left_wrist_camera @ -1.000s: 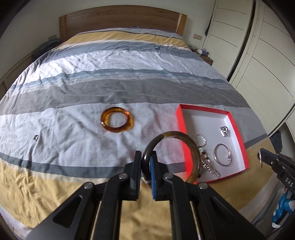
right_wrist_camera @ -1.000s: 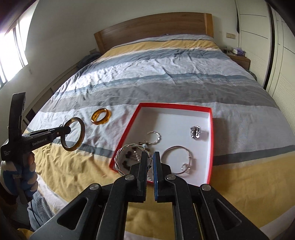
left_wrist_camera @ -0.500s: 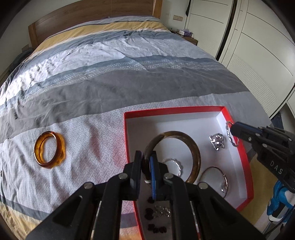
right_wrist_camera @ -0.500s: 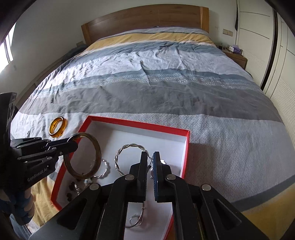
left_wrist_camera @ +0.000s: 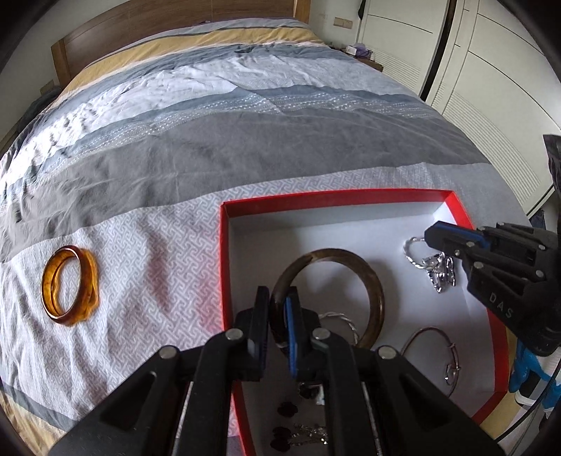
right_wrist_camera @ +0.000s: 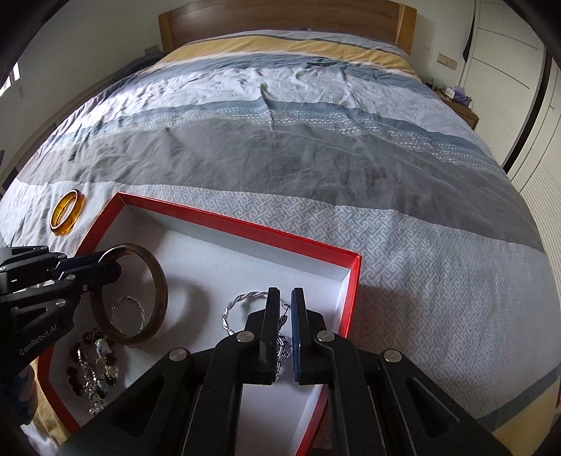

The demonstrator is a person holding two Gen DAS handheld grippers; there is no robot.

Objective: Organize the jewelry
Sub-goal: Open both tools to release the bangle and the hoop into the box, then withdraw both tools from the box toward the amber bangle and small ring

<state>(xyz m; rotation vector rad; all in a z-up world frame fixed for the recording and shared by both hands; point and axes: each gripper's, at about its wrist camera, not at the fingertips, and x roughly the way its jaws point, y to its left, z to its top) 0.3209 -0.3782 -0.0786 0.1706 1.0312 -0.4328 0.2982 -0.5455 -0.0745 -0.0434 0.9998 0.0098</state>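
Amber bangle (left_wrist_camera: 70,286), glossy translucent orange resin, thick round band, lies flat on the white key-patterned stripe of the bedspread (left_wrist_camera: 168,252), well left of the box and outside it. Bedspread is soft, wrinkled cotton in grey, blue-grey, white and yellow bands; a wooden headboard (right_wrist_camera: 280,17) stands at the far end. Red box (left_wrist_camera: 329,198), shallow rectangular cardboard with matte white interior, rests on the bedspread near the foot of the bed. Left gripper (left_wrist_camera: 277,308), black plastic with one blue-padded finger, is clamped on the near rim of the brown bangle (left_wrist_camera: 364,273): a smooth, dark olive-brown hoop, polished, held over the left half of the box interior and tilted; whether its far edge touches the floor cannot be told. Under and behind it lies a thin twisted silver ring (right_wrist_camera: 129,308), and nearer the front left corner a beaded bracelet (right_wrist_camera: 93,364) of dark round beads mixed with small silvery charms. A plain silver wire bangle (left_wrist_camera: 431,345) lies toward the box's right side. Right gripper (right_wrist_camera: 285,322) is clenched on a twisted silver bracelet (right_wrist_camera: 242,301), a braided metal loop, held over the right part of the box beside a faceted silver piece (left_wrist_camera: 441,273).
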